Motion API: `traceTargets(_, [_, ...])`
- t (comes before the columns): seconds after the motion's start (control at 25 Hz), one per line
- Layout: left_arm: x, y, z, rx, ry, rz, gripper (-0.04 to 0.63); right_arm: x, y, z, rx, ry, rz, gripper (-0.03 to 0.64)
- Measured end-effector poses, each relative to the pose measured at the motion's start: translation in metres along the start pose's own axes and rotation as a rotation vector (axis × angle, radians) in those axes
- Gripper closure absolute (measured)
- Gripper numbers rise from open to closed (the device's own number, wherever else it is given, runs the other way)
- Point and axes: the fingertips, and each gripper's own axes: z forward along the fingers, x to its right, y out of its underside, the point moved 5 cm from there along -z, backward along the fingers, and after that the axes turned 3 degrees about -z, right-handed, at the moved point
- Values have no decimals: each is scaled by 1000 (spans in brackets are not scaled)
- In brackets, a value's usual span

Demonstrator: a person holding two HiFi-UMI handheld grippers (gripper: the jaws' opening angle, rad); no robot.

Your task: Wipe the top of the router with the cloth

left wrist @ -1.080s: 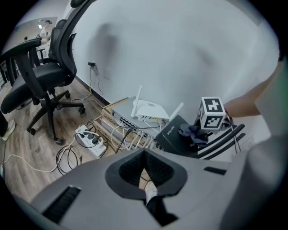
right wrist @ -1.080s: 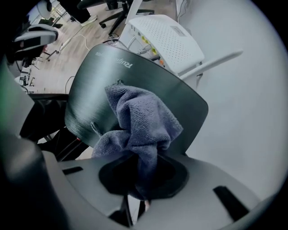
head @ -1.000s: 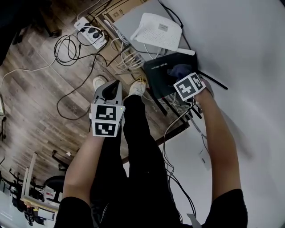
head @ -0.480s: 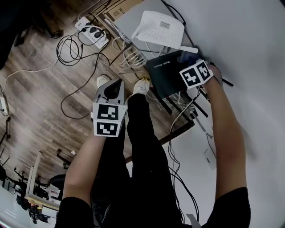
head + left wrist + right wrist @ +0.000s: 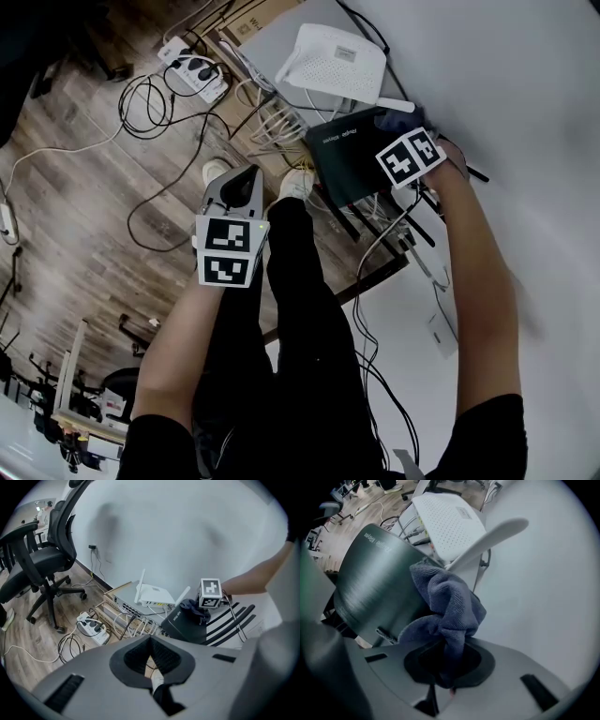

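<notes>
Two tongs show: the right tongs point(image 5: 440, 670) pinch the blue cloth point(image 5: 450, 602), bunched on the black router point(image 5: 370, 573) at its far edge; the left tongs point(image 5: 152, 670) hang pressed together, empty. Wiping looks midway, with the near part of the top left to cover

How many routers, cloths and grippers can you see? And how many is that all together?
Routers: 2, black router and white router
Cloths: 1, blue cloth
Grippers: 2, left gripper and right gripper
Total: 5
</notes>
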Motion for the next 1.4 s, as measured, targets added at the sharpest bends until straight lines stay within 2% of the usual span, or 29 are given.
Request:
traceTargets(0.12, [0,2,-1,-3,4,-9,594,-8,7,2,-57,-51,-52,588])
traceTargets(0.36, [0,4,-2,2,43,-123,594,-25,25,13,-215,-80,-237,586])
traceTargets(0.48, [-3,1,-4,11,43,-145,594,-30,28,12,-228,-122,-188,587])
traceTargets(0.56, [-6,-1,-4,19,37,-167,594,-35,27,9,-219,-170,-135,586])
traceTargets(0.76, [-7,-5,2,37,41,-200,594,-49,22,2,-197,-247,-108,586])
traceTargets(0.92, [0,-5,2,36,52,-207,594,-74,6,-14,-120,-366,-67,586])
traceTargets(1.08, [11,-11,1,34,68,-179,594,-90,-2,-23,-82,-341,-142,586])
traceTargets(1.16, [15,-16,-5,40,69,-168,594,-93,-2,-23,-71,-333,-145,586])
traceTargets(1.28, [16,-27,-18,61,63,-152,594,-89,2,-29,-23,-337,-69,586])
traceTargets(1.4, [15,-40,-30,98,32,-155,594,-80,1,-59,114,-307,15,586])
